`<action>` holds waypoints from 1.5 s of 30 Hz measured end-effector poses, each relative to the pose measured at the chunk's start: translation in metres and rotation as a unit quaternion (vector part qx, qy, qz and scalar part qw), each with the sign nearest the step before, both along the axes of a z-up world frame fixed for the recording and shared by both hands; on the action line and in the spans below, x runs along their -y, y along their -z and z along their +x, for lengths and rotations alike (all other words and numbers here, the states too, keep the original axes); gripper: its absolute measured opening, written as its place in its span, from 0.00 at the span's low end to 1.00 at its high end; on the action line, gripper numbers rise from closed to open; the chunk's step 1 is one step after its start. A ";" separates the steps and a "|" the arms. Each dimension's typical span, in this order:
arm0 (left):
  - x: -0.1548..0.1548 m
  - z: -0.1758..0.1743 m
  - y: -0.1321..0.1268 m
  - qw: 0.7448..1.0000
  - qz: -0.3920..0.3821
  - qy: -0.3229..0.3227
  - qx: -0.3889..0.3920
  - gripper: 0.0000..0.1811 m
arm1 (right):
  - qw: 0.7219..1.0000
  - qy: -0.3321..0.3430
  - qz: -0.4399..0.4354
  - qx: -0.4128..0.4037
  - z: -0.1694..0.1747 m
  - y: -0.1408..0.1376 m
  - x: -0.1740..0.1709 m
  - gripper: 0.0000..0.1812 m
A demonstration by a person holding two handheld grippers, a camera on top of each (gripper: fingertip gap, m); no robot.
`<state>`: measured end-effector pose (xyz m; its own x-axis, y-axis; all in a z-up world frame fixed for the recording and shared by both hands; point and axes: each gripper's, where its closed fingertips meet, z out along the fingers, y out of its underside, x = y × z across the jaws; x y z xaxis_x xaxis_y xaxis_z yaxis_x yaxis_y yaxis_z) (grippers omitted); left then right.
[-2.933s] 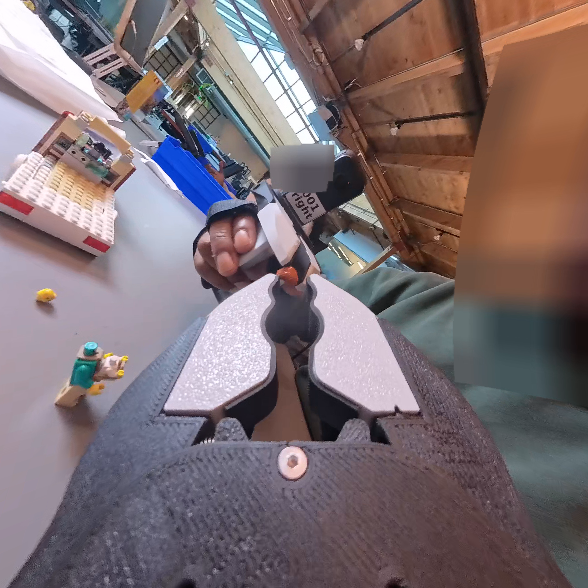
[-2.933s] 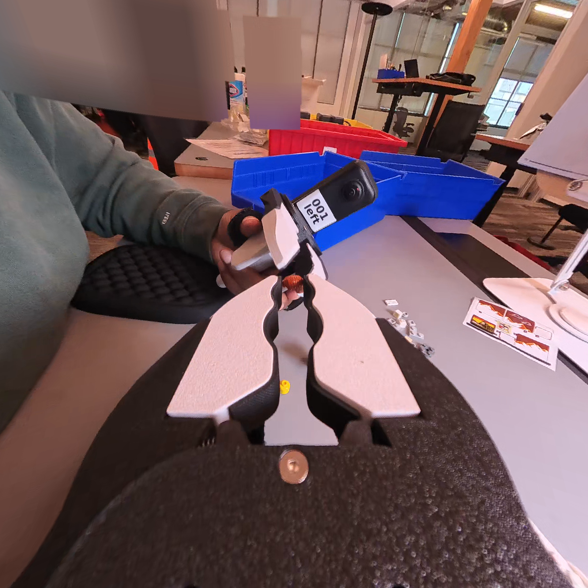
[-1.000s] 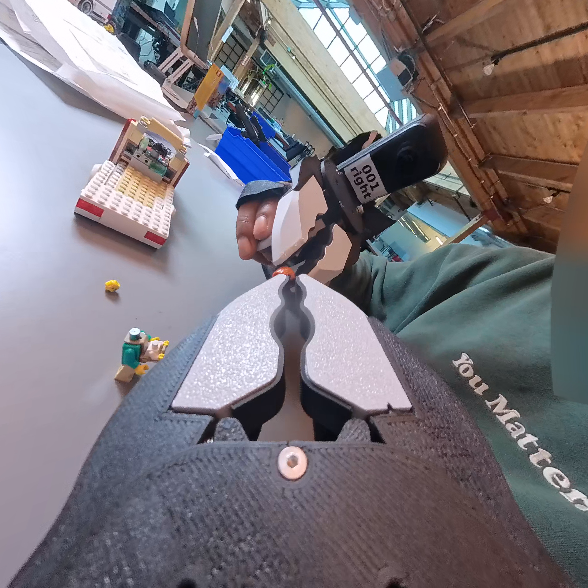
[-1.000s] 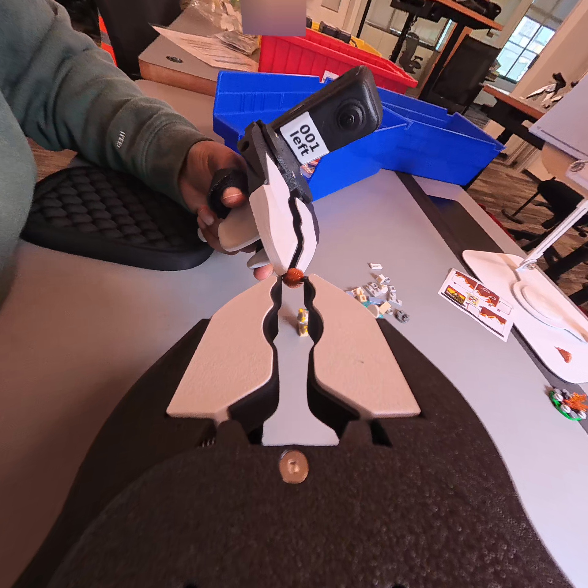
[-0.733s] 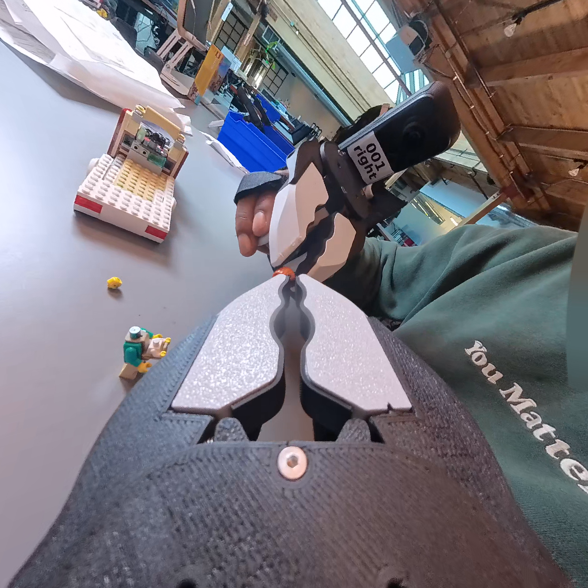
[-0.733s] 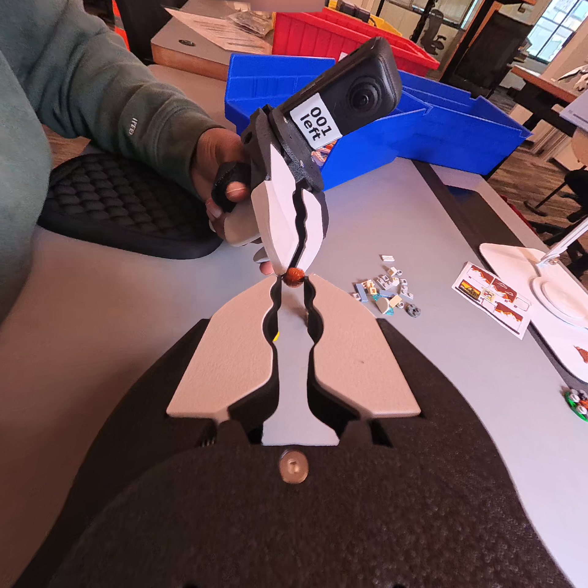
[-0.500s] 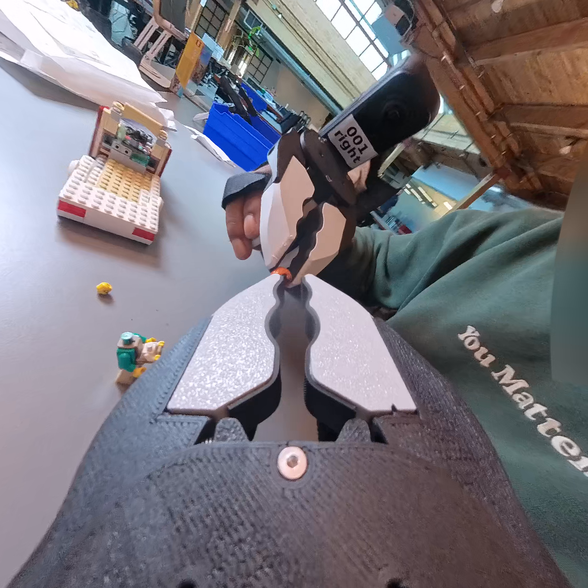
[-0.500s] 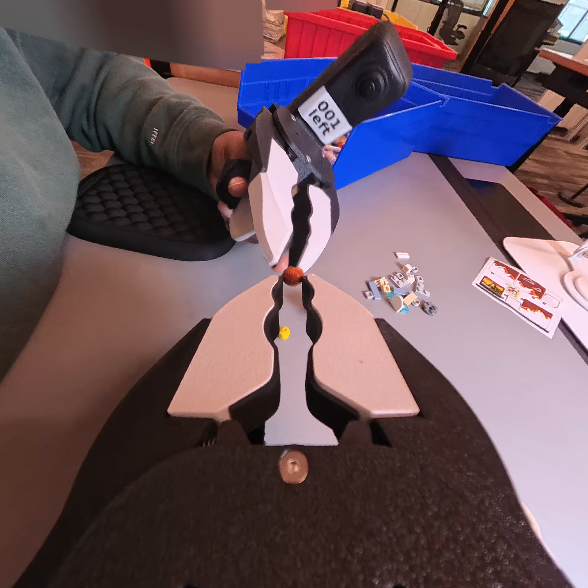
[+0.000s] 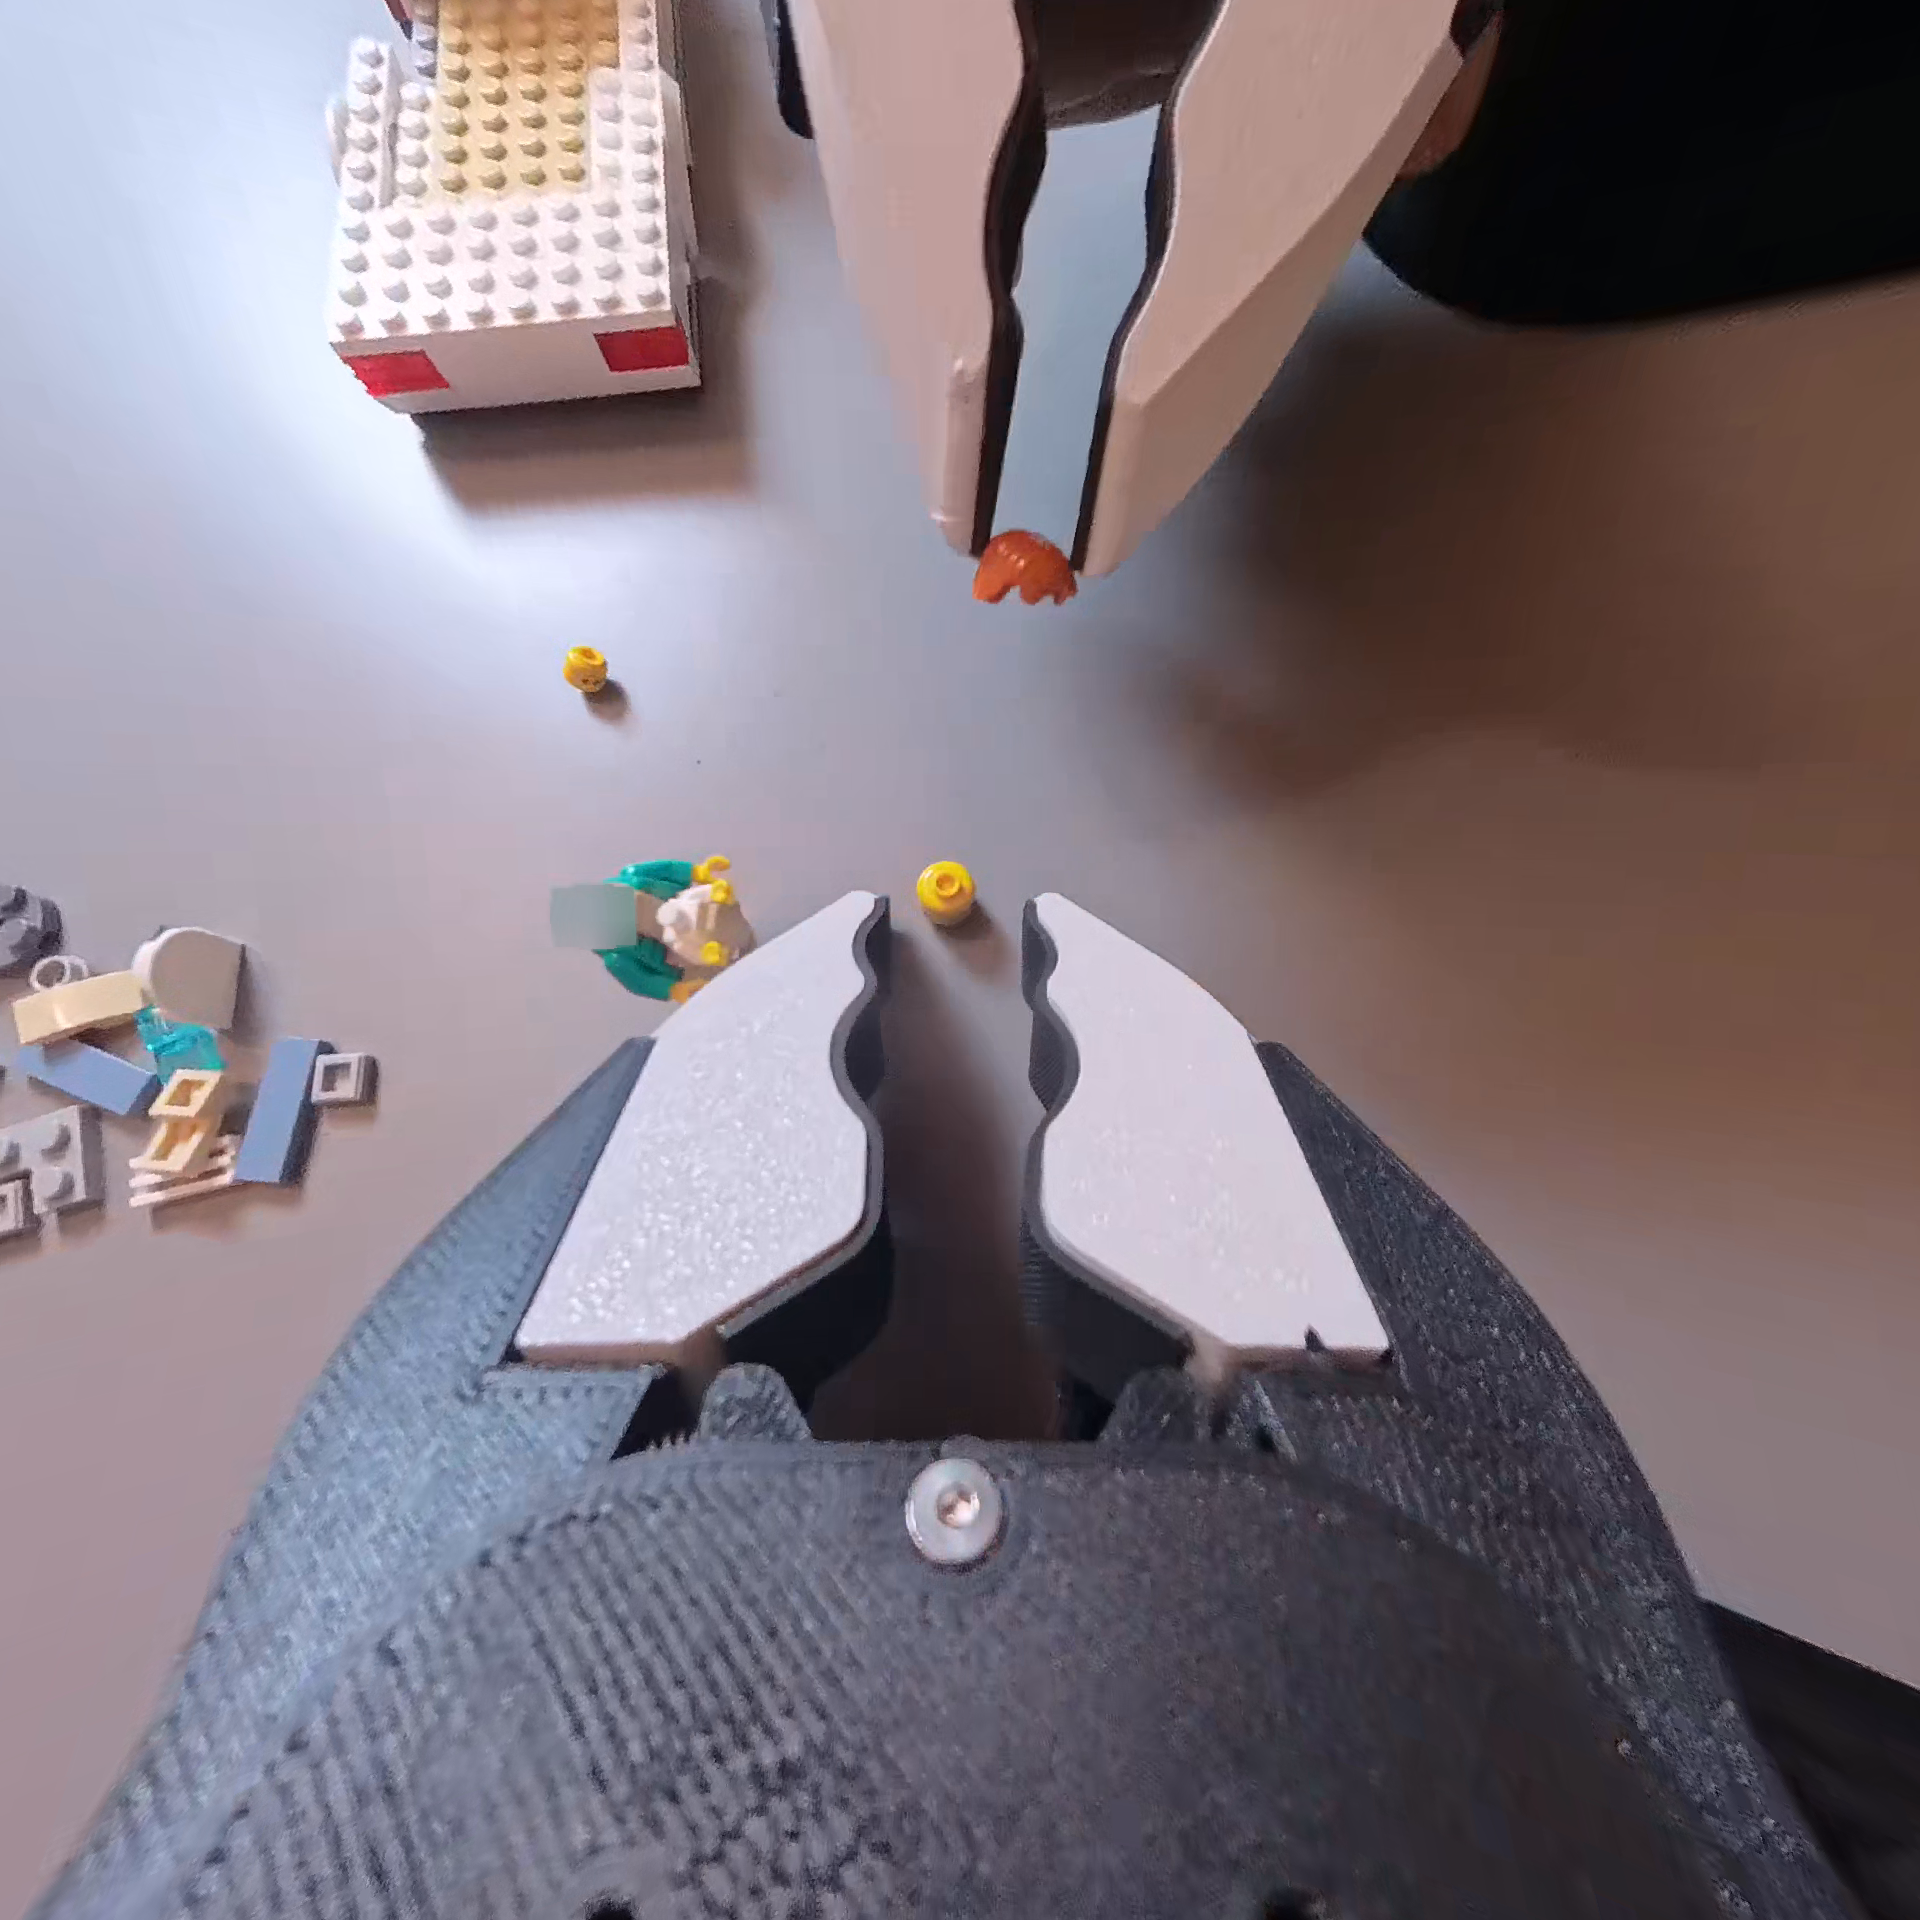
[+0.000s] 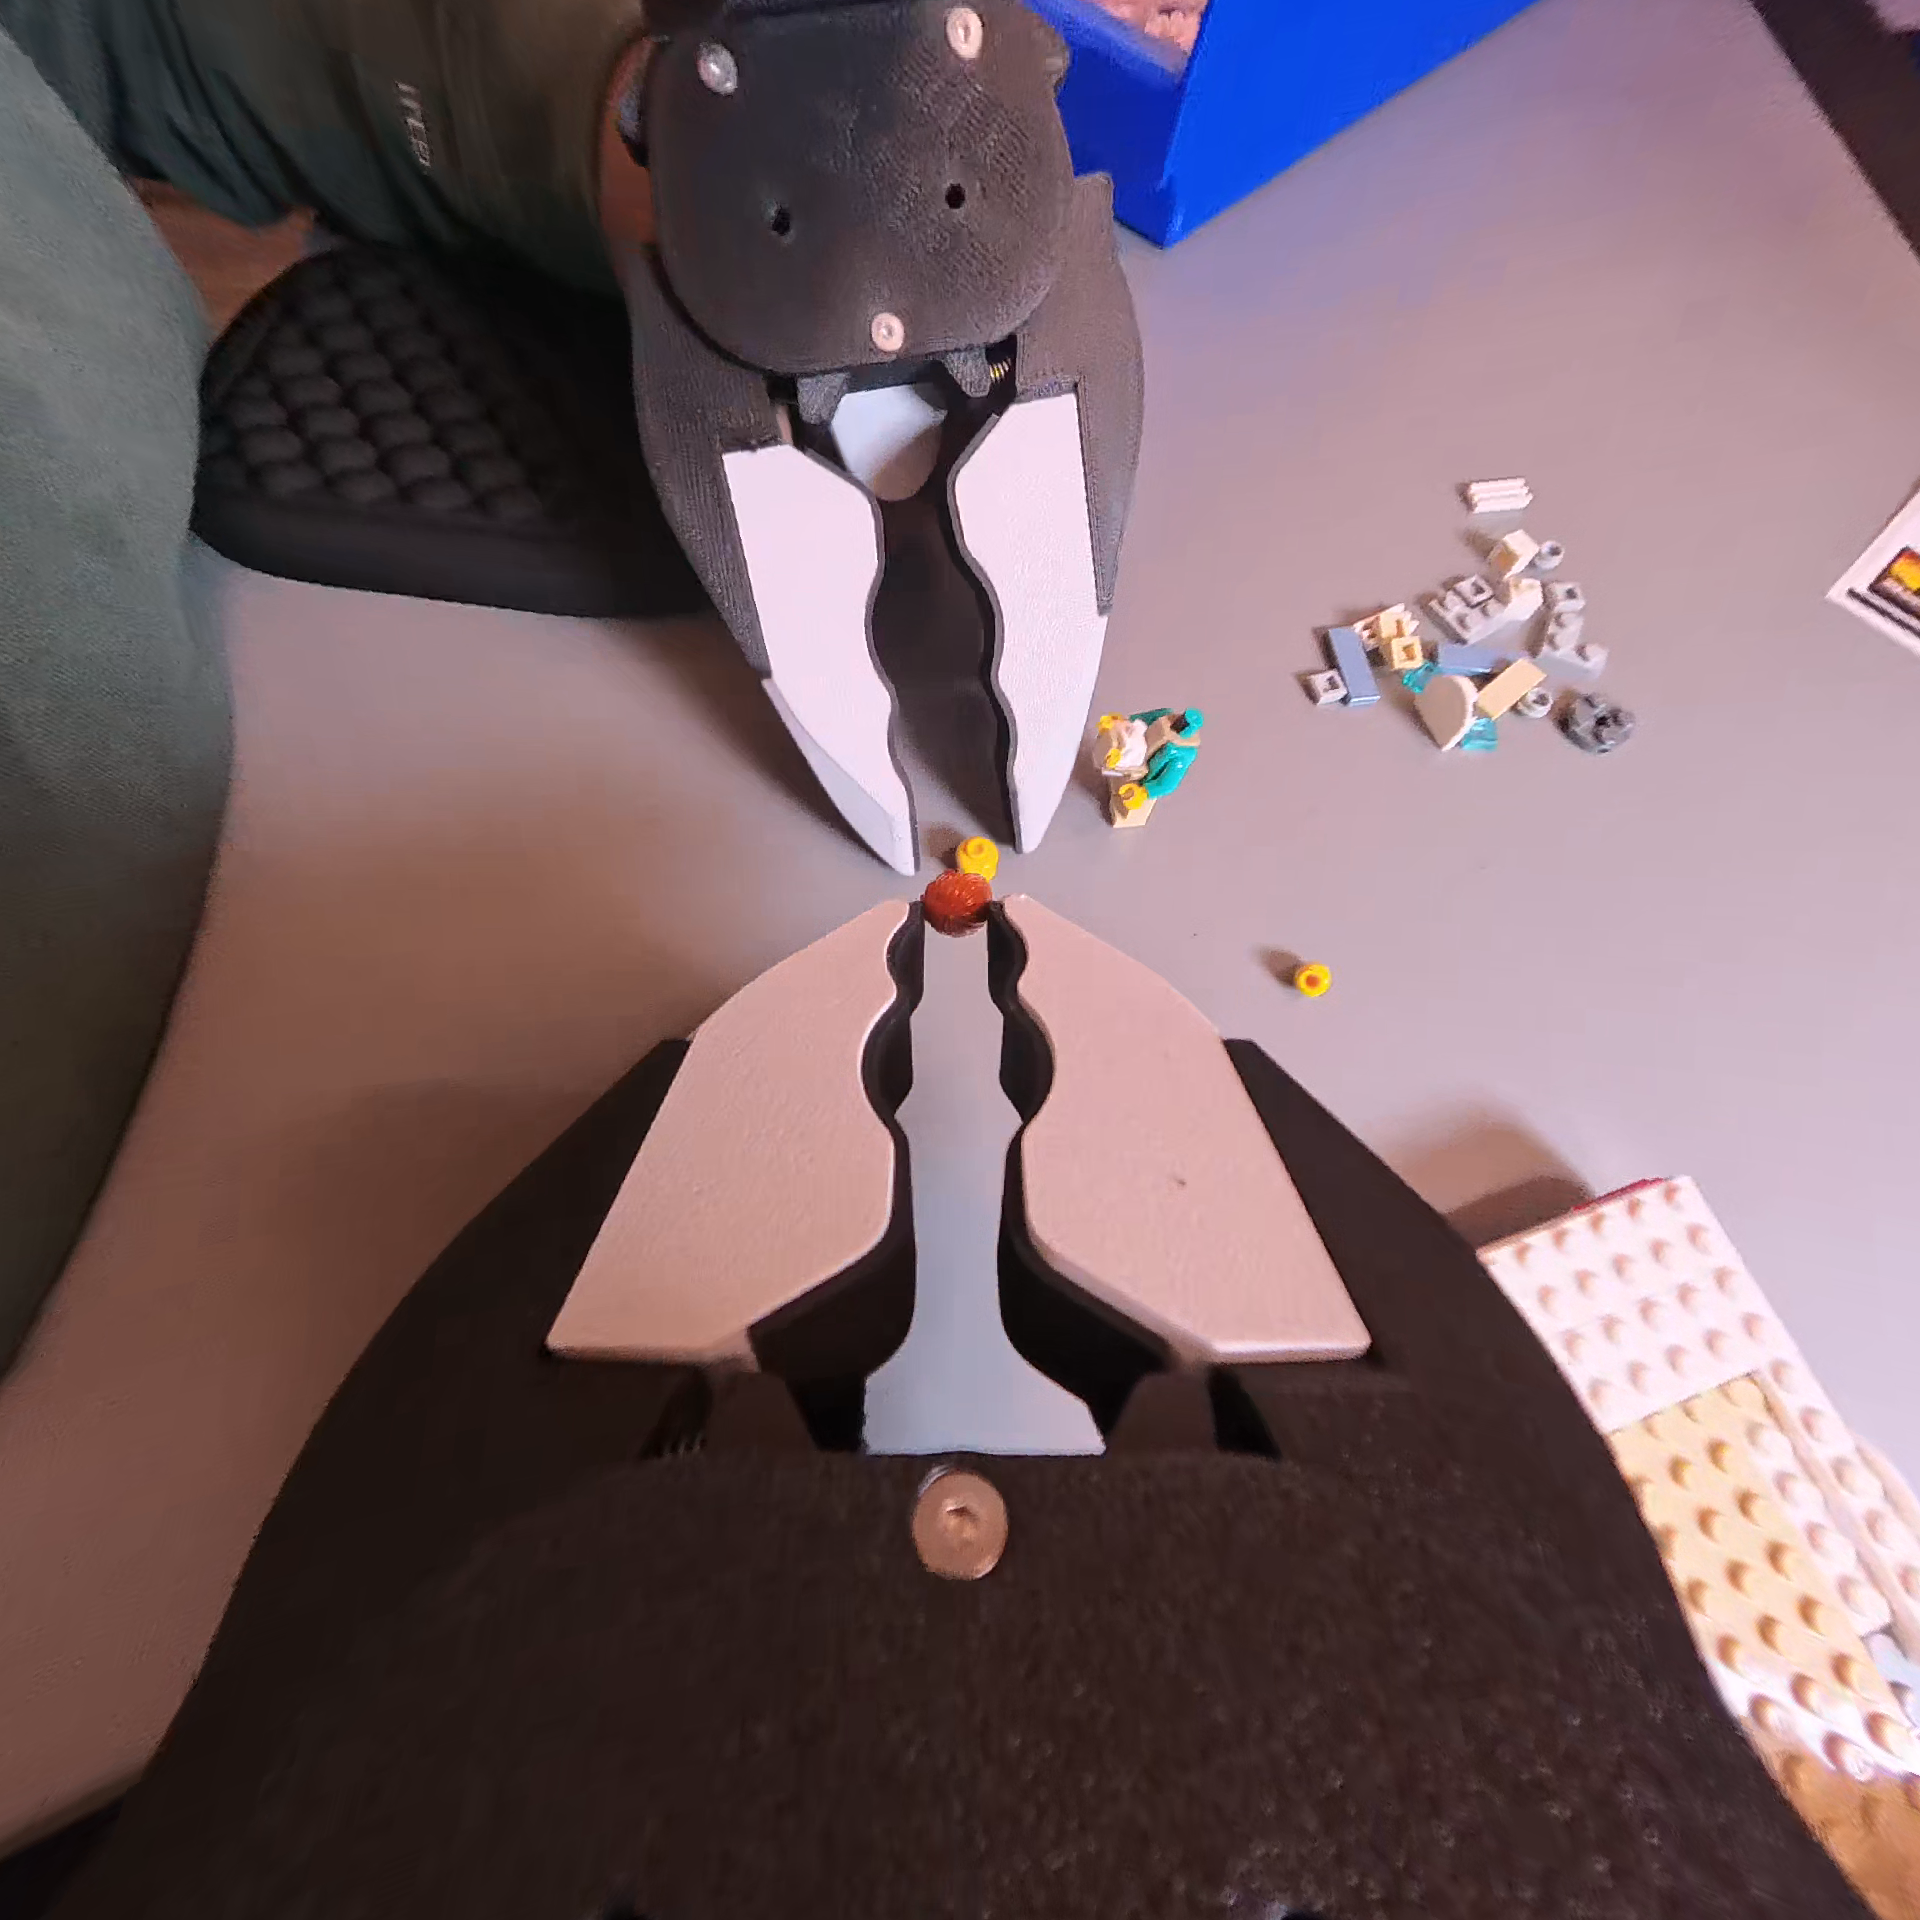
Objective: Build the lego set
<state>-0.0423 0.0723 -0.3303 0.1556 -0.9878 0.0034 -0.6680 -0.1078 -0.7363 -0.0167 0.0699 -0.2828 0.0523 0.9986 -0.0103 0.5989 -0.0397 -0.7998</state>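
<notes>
Soft daylight fills both views; the table [image 9: 1455,831] looks grey and a bit shiny near the top left; dark soft shadows sit under the right gripper [image 9: 1023,545]; edges bend and blur, mostly at the bottom.

Glossy plastic hair piece [image 9: 1023,566]; matt grey table [image 9: 1455,831]
</notes>
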 end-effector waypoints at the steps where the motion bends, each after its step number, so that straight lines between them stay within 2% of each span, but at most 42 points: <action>1: 0.000 0.002 0.000 1.000 0.005 0.000 -0.001 0.12 | 1.000 0.003 -0.002 0.008 -0.001 0.002 0.000 0.06; 5: 0.003 0.008 0.000 1.000 0.007 0.002 0.000 0.06 | 0.999 0.011 -0.001 0.052 -0.005 0.010 0.000 0.06; 12: 0.014 0.005 -0.004 1.000 -0.001 0.018 0.005 0.17 | 0.992 0.021 -0.006 0.123 -0.015 0.023 0.005 0.06; 21: 0.016 -0.007 -0.002 1.000 0.000 0.023 0.010 0.17 | 0.978 0.062 -0.063 0.189 -0.025 0.034 0.003 0.06; 30: 0.013 -0.006 -0.004 0.999 0.013 0.019 0.029 0.16 | 0.959 0.113 -0.116 0.232 -0.024 0.037 0.002 0.06; 38: 0.019 -0.005 -0.004 0.999 0.015 0.042 0.030 0.16 | 0.946 0.155 -0.137 0.251 -0.025 0.036 0.004 0.06; 45: 0.014 -0.010 -0.007 0.999 0.015 0.023 0.041 0.16 | 0.939 0.179 -0.150 0.253 -0.027 0.036 0.004 0.06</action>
